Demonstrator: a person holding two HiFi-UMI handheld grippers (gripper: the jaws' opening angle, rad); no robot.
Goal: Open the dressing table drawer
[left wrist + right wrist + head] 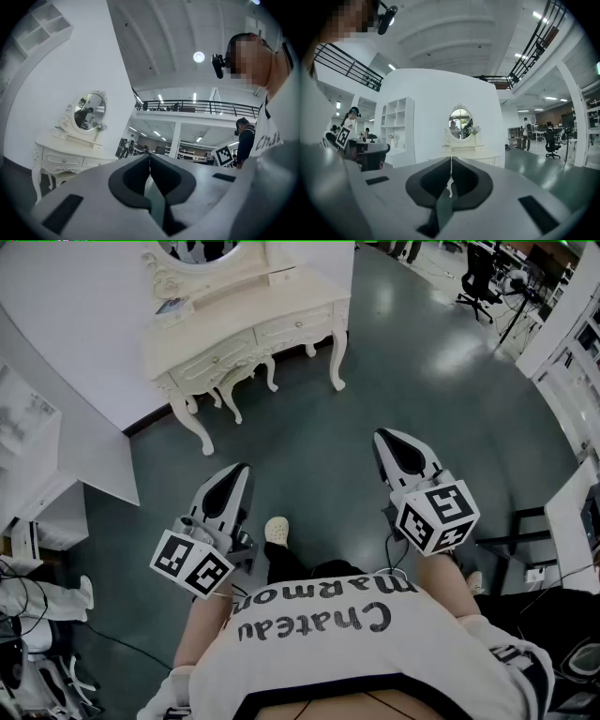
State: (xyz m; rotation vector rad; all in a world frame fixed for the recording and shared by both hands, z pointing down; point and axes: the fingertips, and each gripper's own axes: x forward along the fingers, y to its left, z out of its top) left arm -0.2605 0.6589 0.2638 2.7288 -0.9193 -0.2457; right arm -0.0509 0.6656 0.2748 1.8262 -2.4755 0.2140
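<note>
Cream-painted and carved, the dressing desk [246, 313] stands against the white wall, well ahead of both sets of jaws, with a stretch of bare grey-green floor [394, 371] between. Its oval mirror [461, 123] rises from the back of the top. Two drawer fronts show under the top edge, the left drawer [211, 360] and the right drawer [295, 327]; both look fully pushed in.

The left gripper [243, 469] is held about level in front of the person's body, its jaws pressed together with nothing between them. From its own view the desk lies far off and to the left of the jaw tips. The right gripper [383, 436] is likewise closed tip to tip and empty, and its own view has the desk almost straight beyond the jaw tips, small with distance.

Judging by this, the task is at its very start: the approach, with no contact made. The next move calls for walking up to the desk, parting one pair of jaws, lining them up on a drawer's small knob [62, 160], closing on it, then pulling straight back along the drawer's run
</note>
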